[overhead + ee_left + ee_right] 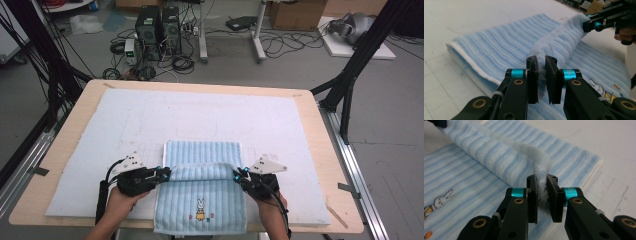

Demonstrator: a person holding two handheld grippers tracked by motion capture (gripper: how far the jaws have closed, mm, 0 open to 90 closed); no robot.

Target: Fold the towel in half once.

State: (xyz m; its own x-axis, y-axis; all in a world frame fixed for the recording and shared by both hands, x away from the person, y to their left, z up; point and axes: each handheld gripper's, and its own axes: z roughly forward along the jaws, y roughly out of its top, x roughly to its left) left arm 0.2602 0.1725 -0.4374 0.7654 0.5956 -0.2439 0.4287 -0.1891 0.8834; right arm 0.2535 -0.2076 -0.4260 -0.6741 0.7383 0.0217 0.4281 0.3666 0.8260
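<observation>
You are folding a blue striped towel (202, 192) that is lying on the white mat (125, 125) at the near edge of the worktop (65, 135), midway between its near corners, its near end with the rabbit print (200, 210) hanging just over that edge. Your left claw (166, 173) is pinching the left end of a raised fold, its jaws standing narrow with terry cloth pressed between the pads in the left gripper view, and your right claw (235, 175) is doing the same at the right end, jaws narrow on a thin white edge of the fabric. The fold is sagging a little between the two claws, and the far part of the towel is lying flat on the mat beyond it. The hold looks slight on the right, where little more than the hem is sitting between the pads, so a pull toward either side edge could be stripping it out and dropping that corner. Moving one hand ahead of the other would probably be laying the fold askew, and dragging low could be bunching the layer underneath.
</observation>
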